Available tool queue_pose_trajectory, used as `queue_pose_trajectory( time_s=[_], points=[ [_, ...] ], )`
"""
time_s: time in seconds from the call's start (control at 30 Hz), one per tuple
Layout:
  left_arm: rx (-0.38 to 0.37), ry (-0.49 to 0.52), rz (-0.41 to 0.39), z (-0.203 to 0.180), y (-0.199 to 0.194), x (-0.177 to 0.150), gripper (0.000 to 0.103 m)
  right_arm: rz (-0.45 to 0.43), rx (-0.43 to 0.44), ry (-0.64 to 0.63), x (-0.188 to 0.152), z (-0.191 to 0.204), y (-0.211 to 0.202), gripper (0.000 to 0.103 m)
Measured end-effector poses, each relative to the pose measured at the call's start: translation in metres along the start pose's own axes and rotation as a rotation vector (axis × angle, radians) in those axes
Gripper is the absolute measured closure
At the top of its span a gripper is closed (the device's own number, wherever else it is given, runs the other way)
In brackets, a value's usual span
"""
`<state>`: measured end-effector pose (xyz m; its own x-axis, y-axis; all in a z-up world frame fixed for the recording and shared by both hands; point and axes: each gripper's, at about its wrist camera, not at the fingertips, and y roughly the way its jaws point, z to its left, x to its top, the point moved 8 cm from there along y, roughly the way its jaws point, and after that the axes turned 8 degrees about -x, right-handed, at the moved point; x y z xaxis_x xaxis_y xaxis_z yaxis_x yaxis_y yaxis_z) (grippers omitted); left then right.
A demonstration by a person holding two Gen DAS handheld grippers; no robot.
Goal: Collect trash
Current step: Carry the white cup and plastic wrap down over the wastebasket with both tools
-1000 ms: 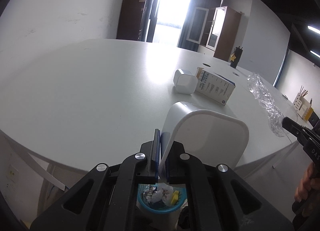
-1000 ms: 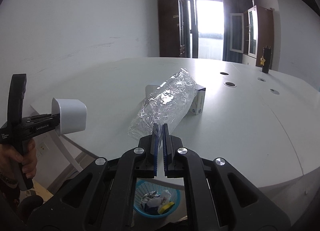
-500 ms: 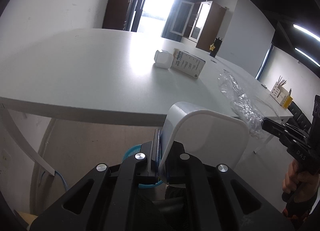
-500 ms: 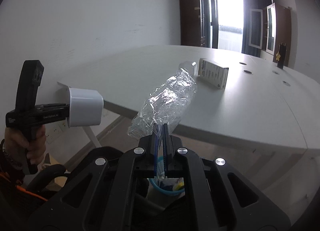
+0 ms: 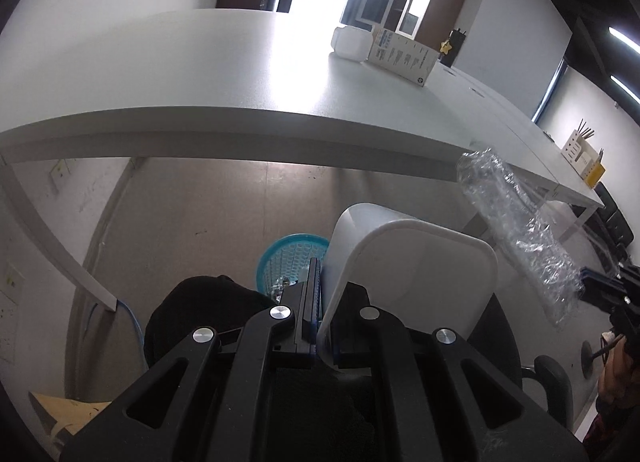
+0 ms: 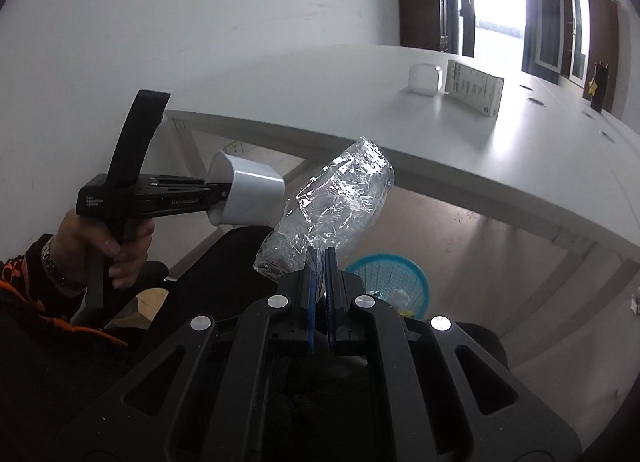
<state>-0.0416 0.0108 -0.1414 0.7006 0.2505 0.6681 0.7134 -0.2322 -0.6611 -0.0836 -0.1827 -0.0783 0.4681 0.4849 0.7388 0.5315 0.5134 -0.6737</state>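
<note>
My left gripper (image 5: 320, 282) is shut on the rim of a white plastic cup (image 5: 404, 274), held off the table's edge; the right wrist view shows the same cup (image 6: 250, 191) at the tip of that gripper (image 6: 224, 193). My right gripper (image 6: 319, 262) is shut on a crumpled clear plastic bottle (image 6: 332, 209), which hangs at the right in the left wrist view as the bottle (image 5: 516, 229). On the floor below stands a turquoise mesh bin (image 5: 292, 258) holding trash; the bin (image 6: 388, 278) lies just beyond the bottle.
The white table (image 5: 200, 73) carries a white box-shaped container (image 5: 352, 41) and a white printed carton (image 5: 404, 55). A black chair back (image 5: 200, 310) sits beside the bin. A hand (image 6: 100, 238) grips the left tool. A pencil holder (image 5: 582, 155) stands far right.
Both grippers have dropped from above the tabletop to below its edge, carrying the cup and the bottle. The bin, earlier hidden behind the fingers, now shows on the floor ahead.
</note>
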Motion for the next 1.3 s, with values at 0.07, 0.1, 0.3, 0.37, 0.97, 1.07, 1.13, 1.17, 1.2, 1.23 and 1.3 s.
queue_pose_trajectory(
  time_s=[0.07, 0.1, 0.3, 0.37, 0.97, 1.07, 1.13, 1.17, 1.2, 1.23, 1.3],
  points=[
    [0.008, -0.006, 0.013, 0.005, 0.01, -0.004, 0.1, 0.039, 0.011, 0.013, -0.011, -0.001, 0.018, 0.099],
    [0.012, -0.016, 0.026, 0.009, 0.018, -0.007, 0.1, 0.06, 0.014, 0.017, -0.016, -0.002, 0.028, 0.099],
    [0.026, -0.063, 0.104, 0.025, 0.069, -0.017, 0.1, 0.169, -0.004, 0.072, -0.045, -0.02, 0.089, 0.099],
    [0.039, -0.07, 0.131, 0.03, 0.09, -0.019, 0.1, 0.206, -0.016, 0.086, -0.052, -0.027, 0.111, 0.099],
    [0.091, -0.224, 0.28, 0.09, 0.209, -0.01, 0.1, 0.408, -0.014, 0.174, -0.075, -0.061, 0.244, 0.099],
    [0.106, -0.231, 0.283, 0.095, 0.222, -0.009, 0.1, 0.437, -0.011, 0.187, -0.08, -0.066, 0.264, 0.099],
    [0.11, -0.237, 0.296, 0.098, 0.23, -0.009, 0.1, 0.46, -0.014, 0.195, -0.082, -0.071, 0.276, 0.099],
    [0.113, -0.235, 0.304, 0.099, 0.235, -0.009, 0.1, 0.47, -0.013, 0.201, -0.084, -0.071, 0.281, 0.099],
    [0.118, -0.23, 0.313, 0.1, 0.239, -0.01, 0.1, 0.479, -0.008, 0.21, -0.086, -0.072, 0.287, 0.099],
    [0.121, -0.229, 0.32, 0.101, 0.243, -0.01, 0.1, 0.489, 0.003, 0.221, -0.087, -0.073, 0.291, 0.099],
    [0.115, -0.237, 0.337, 0.101, 0.255, -0.011, 0.1, 0.503, 0.006, 0.236, -0.088, -0.078, 0.302, 0.099]
  ],
)
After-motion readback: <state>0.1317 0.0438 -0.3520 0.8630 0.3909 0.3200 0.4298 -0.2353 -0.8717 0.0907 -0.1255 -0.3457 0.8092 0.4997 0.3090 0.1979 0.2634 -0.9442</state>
